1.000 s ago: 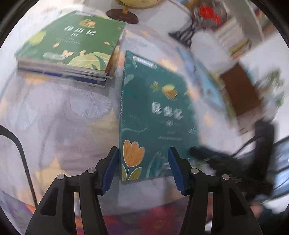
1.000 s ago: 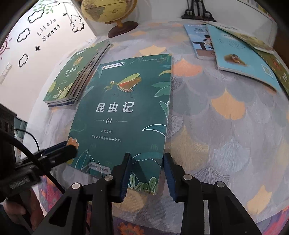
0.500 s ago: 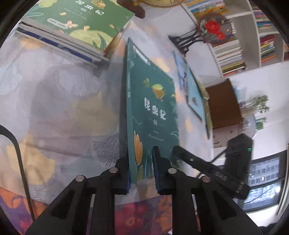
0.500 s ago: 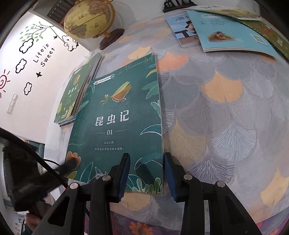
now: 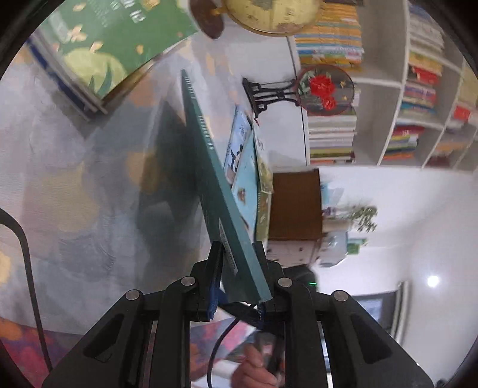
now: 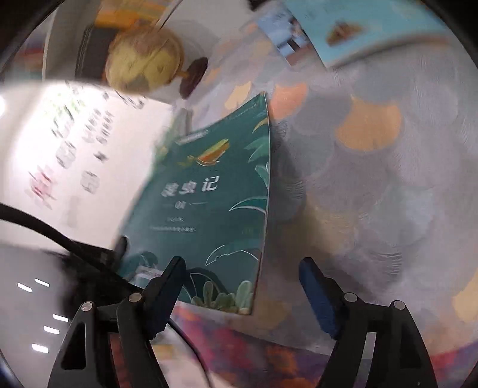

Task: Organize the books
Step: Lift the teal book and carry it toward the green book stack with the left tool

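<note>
The dark teal book (image 5: 209,167) with the white title and insect drawing on its cover (image 6: 215,191) is raised off the tablecloth, tipped up on edge so the left wrist view looks straight along its spine. The left gripper (image 5: 239,268) is clamped tight on the book's near corner, both pads pressed against the covers. In the right wrist view the book's cover faces the camera, bowed slightly, its near edge lying between the spread fingers of the right gripper (image 6: 242,286), which stands wide with nothing in its grasp and blue pads (image 6: 316,298) well clear of the book.

Beneath the book lies the grey tablecloth (image 5: 74,179) printed with pale orange fan-shaped leaves, the book's shadow falling on it. At the far left sits a stack of books topped by a bright green cover (image 5: 113,38). Just beyond the teal book lie light blue picture books (image 5: 245,167), overlapping one another (image 6: 367,27). A yellowed globe (image 5: 269,12) on a dark round base stands at the far edge of the table (image 6: 143,59), near a round red-flower ornament on a black stand (image 5: 325,89). Behind are white bookshelves (image 5: 385,89) packed with books, and a brown cabinet (image 5: 295,206)
</note>
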`<action>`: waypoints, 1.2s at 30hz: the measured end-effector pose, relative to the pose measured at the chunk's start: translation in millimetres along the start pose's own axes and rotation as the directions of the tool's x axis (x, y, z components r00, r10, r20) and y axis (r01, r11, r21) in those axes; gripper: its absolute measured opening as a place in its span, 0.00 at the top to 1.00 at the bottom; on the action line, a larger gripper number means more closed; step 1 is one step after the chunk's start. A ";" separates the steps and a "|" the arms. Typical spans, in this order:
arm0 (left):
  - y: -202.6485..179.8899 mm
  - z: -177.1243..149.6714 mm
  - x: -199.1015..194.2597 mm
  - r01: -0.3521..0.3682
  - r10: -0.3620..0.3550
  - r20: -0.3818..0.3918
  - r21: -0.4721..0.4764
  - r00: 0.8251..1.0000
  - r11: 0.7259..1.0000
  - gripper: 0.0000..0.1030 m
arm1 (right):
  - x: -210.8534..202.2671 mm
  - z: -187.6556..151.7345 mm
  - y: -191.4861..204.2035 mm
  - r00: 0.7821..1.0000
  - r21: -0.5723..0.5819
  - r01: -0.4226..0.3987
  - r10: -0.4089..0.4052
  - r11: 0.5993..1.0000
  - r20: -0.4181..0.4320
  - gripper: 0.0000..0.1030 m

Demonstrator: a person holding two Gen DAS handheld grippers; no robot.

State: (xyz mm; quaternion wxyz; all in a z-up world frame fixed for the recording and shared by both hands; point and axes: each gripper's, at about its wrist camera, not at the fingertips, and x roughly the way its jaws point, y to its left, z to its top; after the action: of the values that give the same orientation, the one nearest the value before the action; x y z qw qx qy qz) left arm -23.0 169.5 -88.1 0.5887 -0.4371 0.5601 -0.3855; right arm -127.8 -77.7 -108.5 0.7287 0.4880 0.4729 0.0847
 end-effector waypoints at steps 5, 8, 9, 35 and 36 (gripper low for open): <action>12.8 -8.4 8.2 -0.040 0.040 0.007 -0.078 0.999 0.996 0.86 | 19.7 17.9 -27.9 0.976 0.152 -0.203 0.212 0.967 -0.042 0.55; 9.6 -11.6 12.4 -0.189 0.189 0.018 -0.009 0.982 0.982 0.86 | 17.0 23.0 -14.0 0.992 0.012 -0.099 0.100 0.995 -0.073 0.68; 7.6 -13.2 13.5 -0.241 0.240 0.024 0.020 0.970 0.970 0.86 | 15.8 22.9 -5.6 0.995 -0.062 -0.050 0.044 0.997 -0.087 0.70; -71.8 4.8 -12.7 -0.421 0.402 0.156 0.522 0.902 0.742 0.85 | 11.7 -33.6 138.5 0.882 -0.693 0.463 -0.362 0.553 0.301 0.71; -74.7 10.2 -20.0 -0.419 0.393 0.166 0.527 0.904 0.740 0.85 | 13.7 -33.0 147.3 0.883 -0.691 0.464 -0.351 0.554 0.311 0.71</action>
State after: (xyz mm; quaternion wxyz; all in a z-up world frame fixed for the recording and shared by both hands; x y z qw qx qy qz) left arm -11.7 165.3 -11.1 0.7709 -0.1247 0.4936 -0.3828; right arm -96.0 26.1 -2.8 0.8932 0.0251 0.4440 0.0666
